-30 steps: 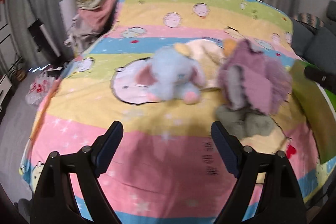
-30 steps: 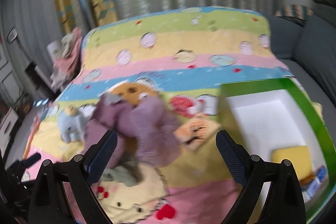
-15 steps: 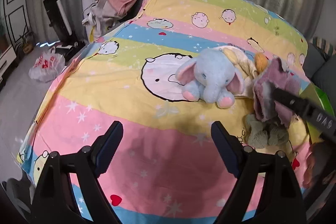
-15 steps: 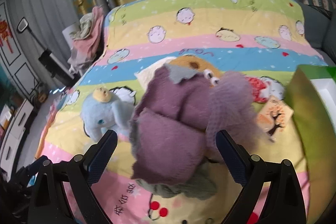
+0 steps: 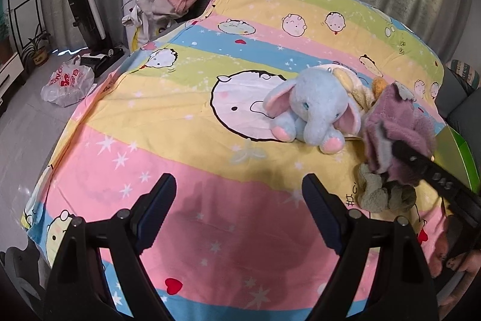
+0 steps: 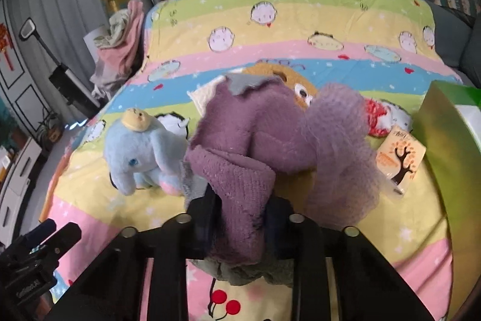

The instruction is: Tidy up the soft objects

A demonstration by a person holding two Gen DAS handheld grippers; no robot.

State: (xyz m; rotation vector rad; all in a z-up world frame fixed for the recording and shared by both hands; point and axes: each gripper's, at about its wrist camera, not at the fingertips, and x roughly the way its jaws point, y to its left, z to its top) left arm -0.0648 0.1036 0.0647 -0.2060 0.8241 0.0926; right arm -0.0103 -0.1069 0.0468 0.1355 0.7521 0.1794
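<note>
Plush toys lie on a striped cartoon bedsheet [image 5: 180, 98], and the blue elephant [image 5: 312, 113] serves as landmark. Elephant sits upright near the sheet's middle, trunk and face toward the cameras, pink-lined ears spread to each side, a small yellow cap on its head.

Just right of the elephant, touching its ear in the left view, stands a purple toy [image 6: 255, 134], long axis roughly upright, its fuzzy top leaning away toward the curtains. The right gripper [image 6: 240, 215] has just been closing and now pinches a fold of this purple toy at its lower part, pads pressed into the fabric. Under that fold lies a grey-green bundle [image 5: 381, 194]. Behind the purple toy, an orange plush [image 6: 288, 80] peeks out.

Right of the purple toy lies a small card with a tree [image 6: 401, 155], then a green box [image 6: 442, 140].

The left gripper [image 5: 239, 209] hangs in front of the elephant over the pink stripe, jaws wide apart, nothing between them.
</note>
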